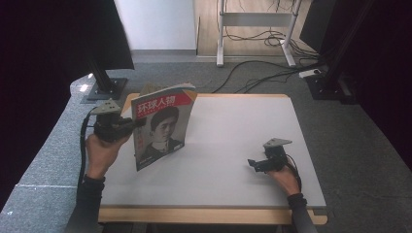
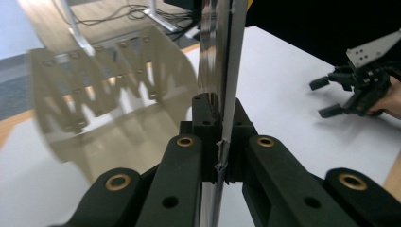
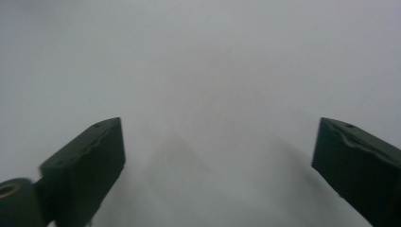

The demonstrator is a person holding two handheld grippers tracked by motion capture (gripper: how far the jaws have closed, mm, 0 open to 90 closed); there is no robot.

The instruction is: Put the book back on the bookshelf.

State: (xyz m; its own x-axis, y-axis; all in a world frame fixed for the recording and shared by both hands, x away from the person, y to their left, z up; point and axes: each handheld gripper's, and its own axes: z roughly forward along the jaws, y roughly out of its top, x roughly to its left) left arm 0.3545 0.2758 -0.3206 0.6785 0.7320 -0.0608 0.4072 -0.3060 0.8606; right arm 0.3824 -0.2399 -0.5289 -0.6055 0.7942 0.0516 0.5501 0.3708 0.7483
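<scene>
left gripper (image 1: 127,124): jaws pinched on spine edge of glossy red-titled portrait magazine (image 1: 162,125), held upright over white table (image 1: 243,141) left side | right gripper (image 1: 257,164): jaws spread, empty, low over table | risk: thin edge grip, magazine may slip or flop open

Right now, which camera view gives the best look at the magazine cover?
The high view: the magazine stands upright with its cover facing the camera, pinched by the left gripper. The left gripper view catches it edge-on between the jaws. The right gripper view faces white tabletop.
</scene>
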